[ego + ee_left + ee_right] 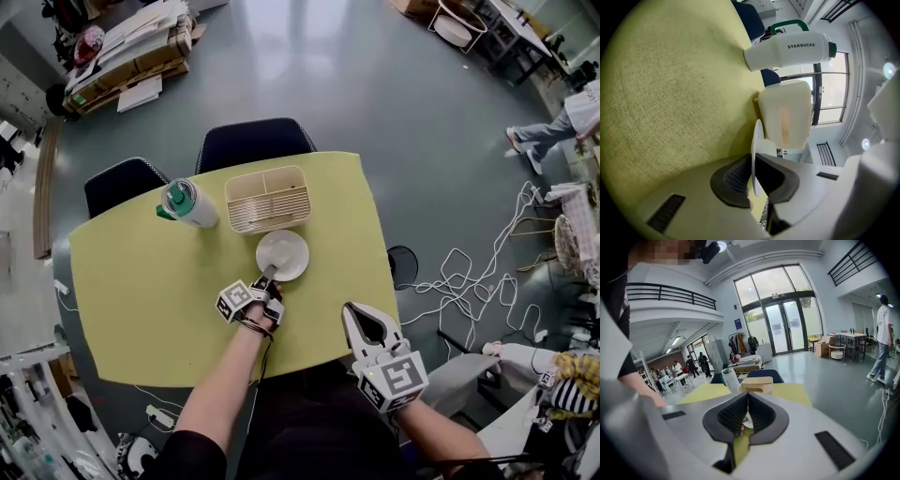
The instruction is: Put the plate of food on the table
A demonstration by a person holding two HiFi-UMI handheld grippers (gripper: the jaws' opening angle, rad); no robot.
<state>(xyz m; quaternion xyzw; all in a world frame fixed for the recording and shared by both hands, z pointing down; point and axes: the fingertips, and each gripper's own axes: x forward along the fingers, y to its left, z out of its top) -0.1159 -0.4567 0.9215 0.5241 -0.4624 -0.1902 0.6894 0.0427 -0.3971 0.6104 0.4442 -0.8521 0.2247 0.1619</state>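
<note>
Plate (pixel 284 253) sits at L gripper's (pixel 267 281) tips, rim clamped btwn near-closed jaws, on or just off table (pixel 141 281). Tray (pixel 268 198) just beyond, cup (pixel 190 203) ahead-left. Best: lower flat, release w/o nudging tray. R gripper (pixel 356 317), to its right, jaws together, holds nothing.

You've got a Starbucks tumbler (pixel 190 203) just beside a cream divided basket (pixel 268 198); white cables (pixel 487 281) loose on floor, right.
</note>
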